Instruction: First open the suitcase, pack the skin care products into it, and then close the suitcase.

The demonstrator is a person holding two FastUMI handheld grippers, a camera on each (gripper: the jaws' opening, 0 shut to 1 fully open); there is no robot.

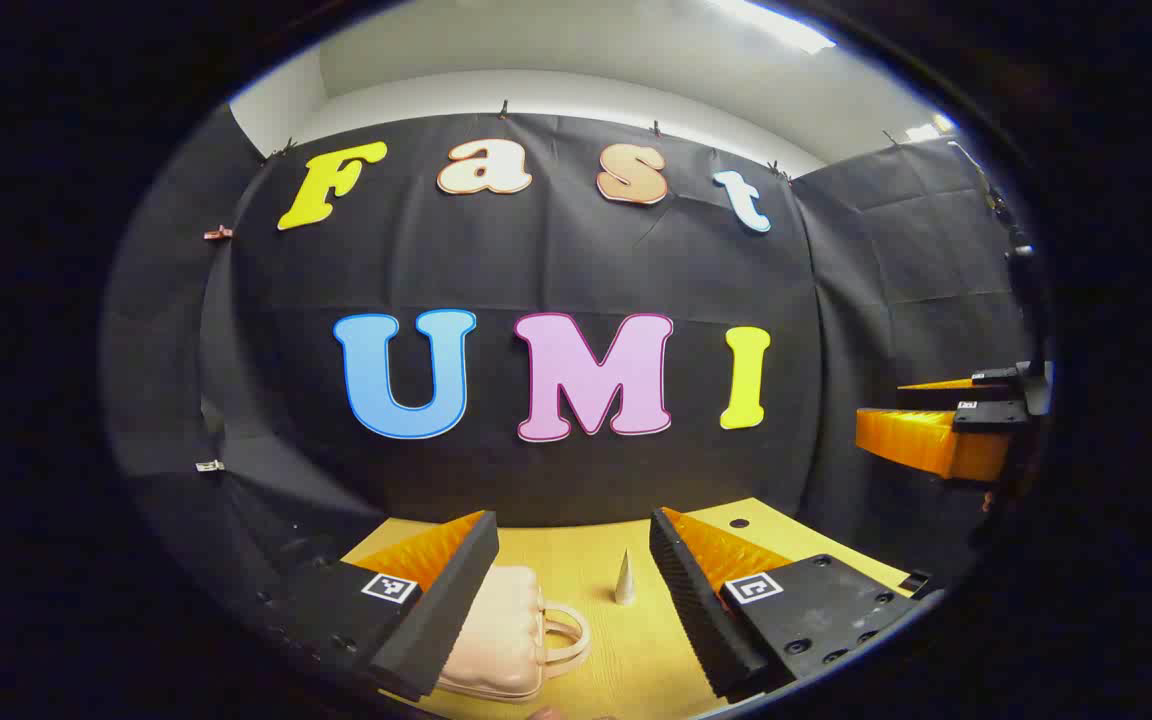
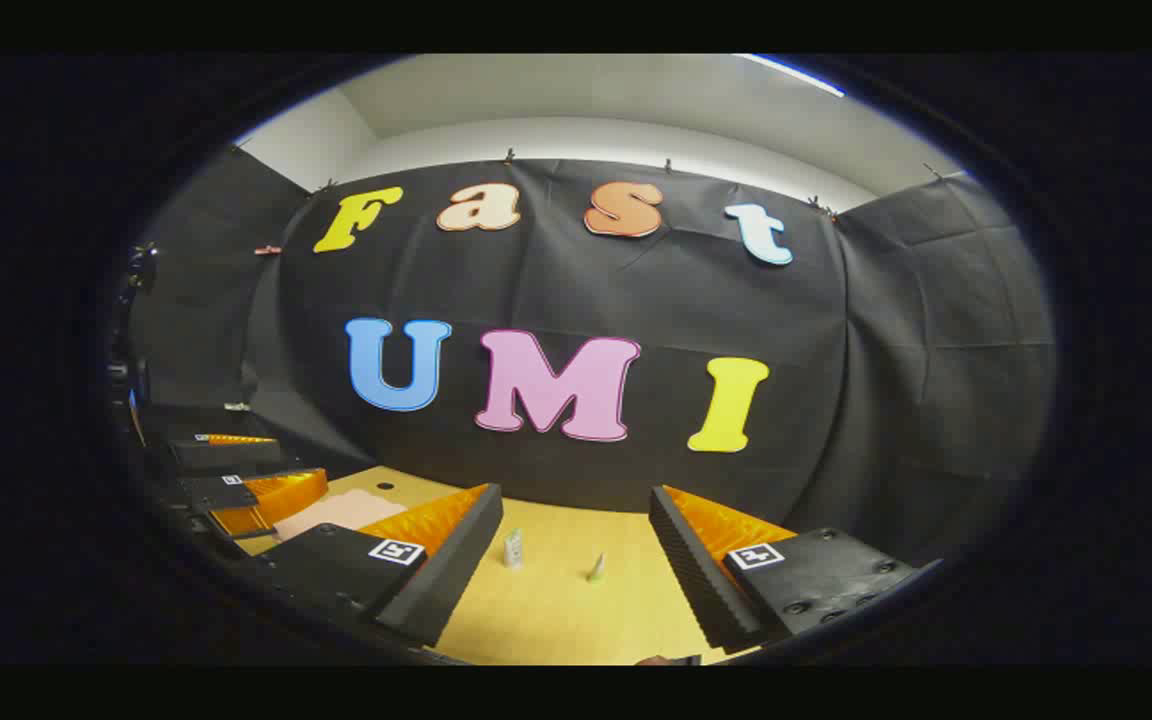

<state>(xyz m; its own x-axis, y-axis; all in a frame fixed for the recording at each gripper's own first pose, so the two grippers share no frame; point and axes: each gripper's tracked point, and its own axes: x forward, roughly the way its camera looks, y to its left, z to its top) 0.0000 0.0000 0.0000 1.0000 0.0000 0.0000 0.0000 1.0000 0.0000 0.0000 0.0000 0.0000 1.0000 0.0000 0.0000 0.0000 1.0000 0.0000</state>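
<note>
Pale pink handled suitcase (image 1: 501, 640) lies closed on our yellow wooden table (image 1: 636, 650); our left gripper (image 1: 571, 600) and right gripper (image 2: 576, 570) gape wide, holding nothing.

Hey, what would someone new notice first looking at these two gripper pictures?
Probably the pale pink suitcase, shut and lying with its handle up on the yellow table, just ahead of the left claw, whose fingers are spread open. Next, two small skin care items, a little tube and a cone-shaped bottle, standing between the open fingers of the right claw.
</note>
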